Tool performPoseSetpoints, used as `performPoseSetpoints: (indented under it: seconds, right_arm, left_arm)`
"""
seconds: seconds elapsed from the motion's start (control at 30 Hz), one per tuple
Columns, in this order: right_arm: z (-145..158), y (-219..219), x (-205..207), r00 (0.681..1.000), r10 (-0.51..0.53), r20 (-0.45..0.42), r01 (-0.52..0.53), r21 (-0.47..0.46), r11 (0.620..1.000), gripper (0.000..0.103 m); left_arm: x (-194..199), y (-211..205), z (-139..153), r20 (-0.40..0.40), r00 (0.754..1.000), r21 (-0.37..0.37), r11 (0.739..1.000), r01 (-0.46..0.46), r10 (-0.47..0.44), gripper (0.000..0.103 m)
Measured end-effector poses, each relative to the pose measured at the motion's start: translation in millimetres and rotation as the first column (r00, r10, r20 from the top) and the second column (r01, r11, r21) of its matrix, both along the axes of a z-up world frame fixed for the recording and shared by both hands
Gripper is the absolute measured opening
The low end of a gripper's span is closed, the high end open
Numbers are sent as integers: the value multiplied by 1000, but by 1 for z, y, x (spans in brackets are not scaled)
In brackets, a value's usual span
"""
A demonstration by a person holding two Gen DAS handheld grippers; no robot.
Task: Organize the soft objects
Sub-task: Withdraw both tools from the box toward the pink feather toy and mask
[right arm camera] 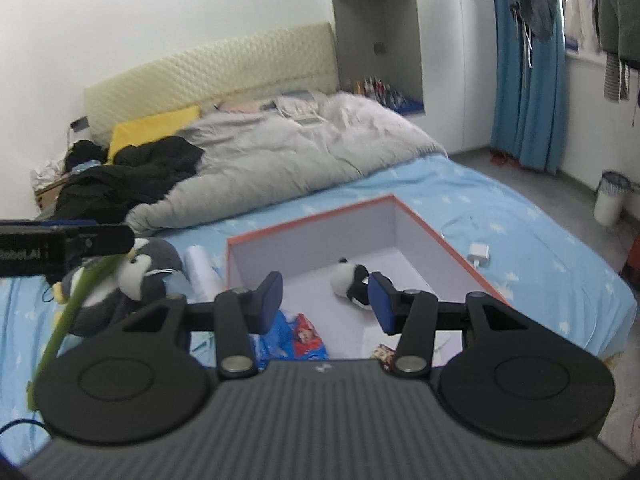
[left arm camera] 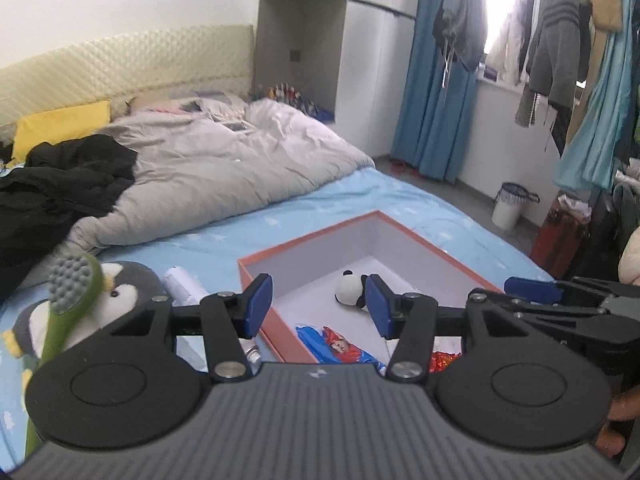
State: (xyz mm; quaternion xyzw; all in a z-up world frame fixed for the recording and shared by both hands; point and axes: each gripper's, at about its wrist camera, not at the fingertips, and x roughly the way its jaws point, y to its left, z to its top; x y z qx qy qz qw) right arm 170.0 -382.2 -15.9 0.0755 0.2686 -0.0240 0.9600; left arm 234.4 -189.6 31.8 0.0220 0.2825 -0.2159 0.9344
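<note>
Both claws, left (left arm camera: 318, 306) and right (right arm camera: 325, 302), half open, empty, above orange box (right arm camera: 440, 236) on bed (right arm camera: 520, 240).
Panda plush (right arm camera: 350, 280) inside box; penguin plush (right arm camera: 136, 280) beside it, partly hidden; "Robot.AI" lettering cut off.

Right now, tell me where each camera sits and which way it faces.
Left wrist: on the left tongs, looking down their open fingers over the bed at the orange box holding the panda toy; the right tongs and a hand show at the right edge.
Right wrist: on the right tongs, also open, facing the same box; the left tongs show at left.
Shared: box, panda, penguin plush, grey duvet.
</note>
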Motion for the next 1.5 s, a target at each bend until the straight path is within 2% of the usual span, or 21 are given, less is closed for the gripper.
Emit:
performPoseSetpoints:
  seconds: [0.1, 0.5, 0.7, 0.8, 0.93, 1.3, 1.5]
  right_arm:
    - [-1, 13, -15, 1000, 16, 20, -16, 9, 1000, 50]
    - [-7, 71, -62, 990, 127, 66, -129, 32, 991, 50]
    - [-11, 95, -79, 982, 177, 68, -179, 28, 983, 50]
    - [-18, 101, -87, 980, 194, 54, -197, 58, 979, 50]
    - [-27, 110, -96, 979, 203, 34, -205, 71, 976, 50]
    - [-46, 134, -126, 966, 258, 11, -258, 34, 966, 50]
    - [-67, 143, -134, 961, 273, -39, -271, 48, 961, 50]
  left_arm:
    - [-20, 20, 0, -1, 1000, -33, 999, -22, 22, 58]
    - [-93, 91, -12, 1, 991, -65, 989, -136, 136, 58]
    - [-122, 119, -19, -13, 987, -76, 984, -160, 160, 58]
    - [-134, 132, -23, -16, 982, -71, 980, -187, 186, 58]
    - [-151, 142, -32, -39, 977, -80, 974, -212, 209, 58]
    - [-188, 154, -65, -96, 967, -74, 967, -243, 236, 58]
    - [-197, 165, -89, -135, 952, -60, 957, -285, 275, 58]
